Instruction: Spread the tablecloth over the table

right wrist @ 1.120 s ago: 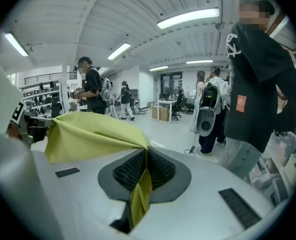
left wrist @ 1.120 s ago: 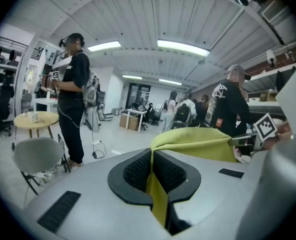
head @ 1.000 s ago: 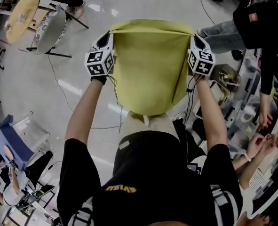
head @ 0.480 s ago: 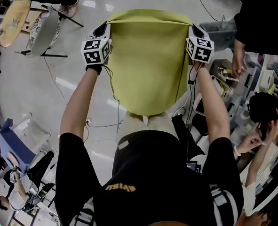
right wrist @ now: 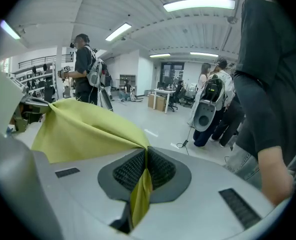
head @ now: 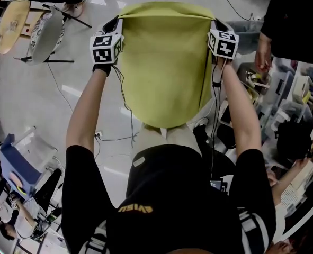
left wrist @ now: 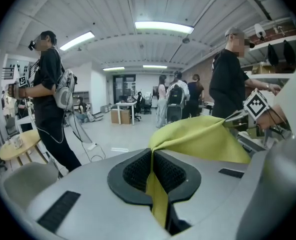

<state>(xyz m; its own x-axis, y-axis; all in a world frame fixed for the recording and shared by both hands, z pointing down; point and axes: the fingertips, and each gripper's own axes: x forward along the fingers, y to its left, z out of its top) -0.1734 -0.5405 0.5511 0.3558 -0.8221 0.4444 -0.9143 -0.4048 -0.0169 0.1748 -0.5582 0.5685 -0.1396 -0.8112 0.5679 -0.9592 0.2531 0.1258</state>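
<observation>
I've got the tablecloth (head: 164, 62) hanging in the upper middle of the head view, stretched between my two grippers above the floor (head: 34, 99). It's a plain yellow-green sheet. The top edge is pulled taut and the body falls smooth, with one long crease down its right side and a rounded lower edge. My left gripper (left wrist: 152, 170) is clenched on the top left corner, with cloth pinched between its dark ribbed pads (left wrist: 135, 171). My right gripper (right wrist: 145, 166) grasps the top right corner likewise, and a tail of fabric trails toward the bottom of its frame.
</observation>
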